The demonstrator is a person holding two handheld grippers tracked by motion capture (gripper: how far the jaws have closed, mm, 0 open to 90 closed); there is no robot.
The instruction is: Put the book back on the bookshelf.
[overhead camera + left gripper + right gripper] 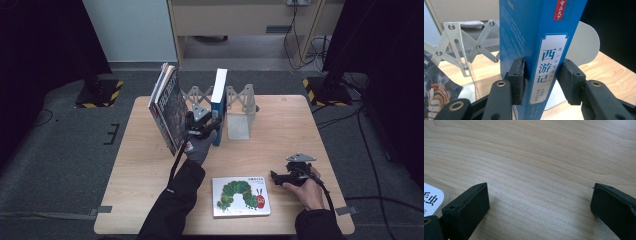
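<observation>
Book (pixel 218 102): blue, upright on table (pixel 280 125) inside expanding rack (pixel 239 107), long axis vertical, spine facing the person | left gripper (pixel 541 82): clamped across spine | left gripper view: spine title legible | right gripper (pixel 539 205): jaws wide, resting beside picture book (pixel 241 196)

A caterpillar picture book (pixel 241 196) lies flat on the table (pixel 145 170).

The wooden table (pixel 285 125) lies bare right of the grey bookend (pixel 240 120) and along its left edge. Leaning books (pixel 167 107) and the upright blue book (pixel 218 105) leave a narrow gap, taken by the left gripper (pixel 202 125). A picture book (pixel 241 196) lies flat at the front
</observation>
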